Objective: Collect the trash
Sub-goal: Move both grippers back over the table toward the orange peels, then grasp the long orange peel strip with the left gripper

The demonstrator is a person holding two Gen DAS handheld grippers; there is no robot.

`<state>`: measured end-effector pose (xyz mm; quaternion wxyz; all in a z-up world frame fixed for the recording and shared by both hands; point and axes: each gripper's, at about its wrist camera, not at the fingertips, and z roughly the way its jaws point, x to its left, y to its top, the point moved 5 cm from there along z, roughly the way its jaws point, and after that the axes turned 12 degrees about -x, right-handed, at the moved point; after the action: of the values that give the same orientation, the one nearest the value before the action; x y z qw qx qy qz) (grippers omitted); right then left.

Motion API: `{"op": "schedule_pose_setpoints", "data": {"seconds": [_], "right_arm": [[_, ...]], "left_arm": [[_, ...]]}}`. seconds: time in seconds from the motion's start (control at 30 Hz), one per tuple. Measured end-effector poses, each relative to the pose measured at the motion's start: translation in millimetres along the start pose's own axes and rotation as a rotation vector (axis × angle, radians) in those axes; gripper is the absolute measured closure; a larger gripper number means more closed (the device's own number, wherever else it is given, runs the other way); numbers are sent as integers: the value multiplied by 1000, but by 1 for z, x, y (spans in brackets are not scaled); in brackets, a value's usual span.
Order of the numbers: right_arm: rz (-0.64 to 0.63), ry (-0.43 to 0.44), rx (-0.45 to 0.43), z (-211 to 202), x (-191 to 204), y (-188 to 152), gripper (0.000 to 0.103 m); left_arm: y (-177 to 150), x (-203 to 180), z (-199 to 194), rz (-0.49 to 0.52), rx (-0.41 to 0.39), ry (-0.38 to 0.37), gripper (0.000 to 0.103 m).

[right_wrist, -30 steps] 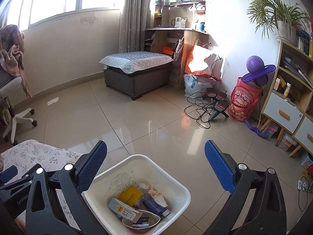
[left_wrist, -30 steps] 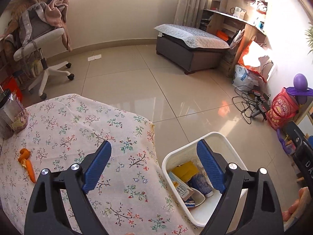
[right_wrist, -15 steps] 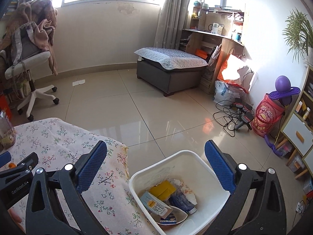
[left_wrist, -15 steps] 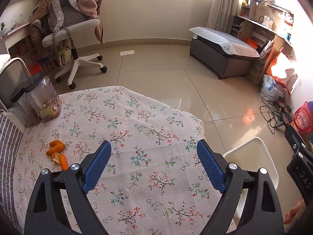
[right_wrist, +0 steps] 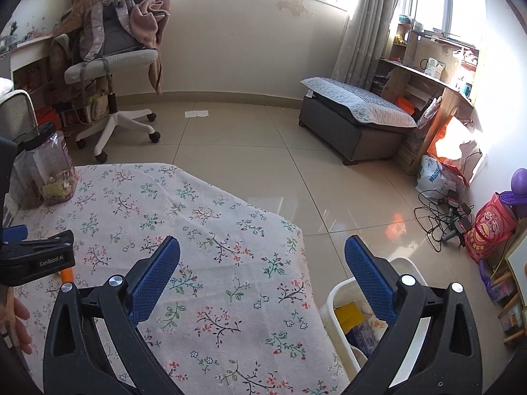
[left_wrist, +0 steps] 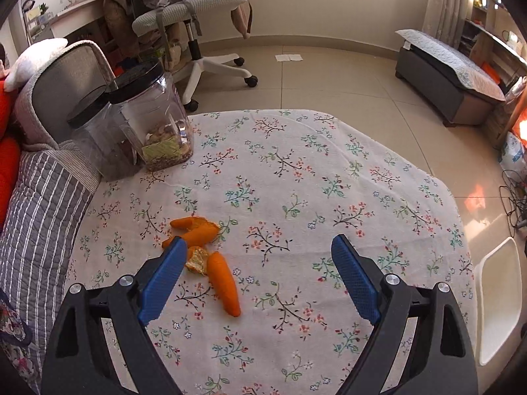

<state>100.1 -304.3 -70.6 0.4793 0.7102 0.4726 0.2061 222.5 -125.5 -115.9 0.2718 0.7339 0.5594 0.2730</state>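
Orange peel pieces (left_wrist: 210,256) lie on the floral tablecloth (left_wrist: 296,177), just inside the left pad of my left gripper (left_wrist: 257,250). That gripper is open above the cloth with nothing between its fingers. My right gripper (right_wrist: 262,250) is open too and empty, above the table's right edge. A white trash bin (right_wrist: 336,293) with wrappers inside stands on the floor beside the table; its rim (left_wrist: 497,296) shows at the right of the left wrist view. The left gripper's black body (right_wrist: 36,256) and an orange peel tip (right_wrist: 67,275) show in the right wrist view.
Two clear plastic jars (left_wrist: 151,121) with black lids stand at the table's far left. A striped cushion (left_wrist: 39,217) borders the left side. A swivel chair (right_wrist: 112,65), a grey ottoman (right_wrist: 355,121), cables (right_wrist: 441,217) and a paper scrap (right_wrist: 196,114) are on the floor.
Both grippers have swung left from above the trash bin to over the table. The orange peel now lies close by the left gripper's left pad. Both stayed open.
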Motion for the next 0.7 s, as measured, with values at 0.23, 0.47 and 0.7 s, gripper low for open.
{"op": "schedule_pose_setpoints", "data": {"seconds": [0.23,0.47,0.7], "right_arm": [[-75,87,62,12,46,-12,7],[-63,274,152,22,82,-26,7],[-96,399,197,24,116,-39,7]], "left_arm": [[-21,56,78,41,180,61,17],[-30,68,120,138,255,39,27],[-32,91,128,38,295,-40,76]]}}
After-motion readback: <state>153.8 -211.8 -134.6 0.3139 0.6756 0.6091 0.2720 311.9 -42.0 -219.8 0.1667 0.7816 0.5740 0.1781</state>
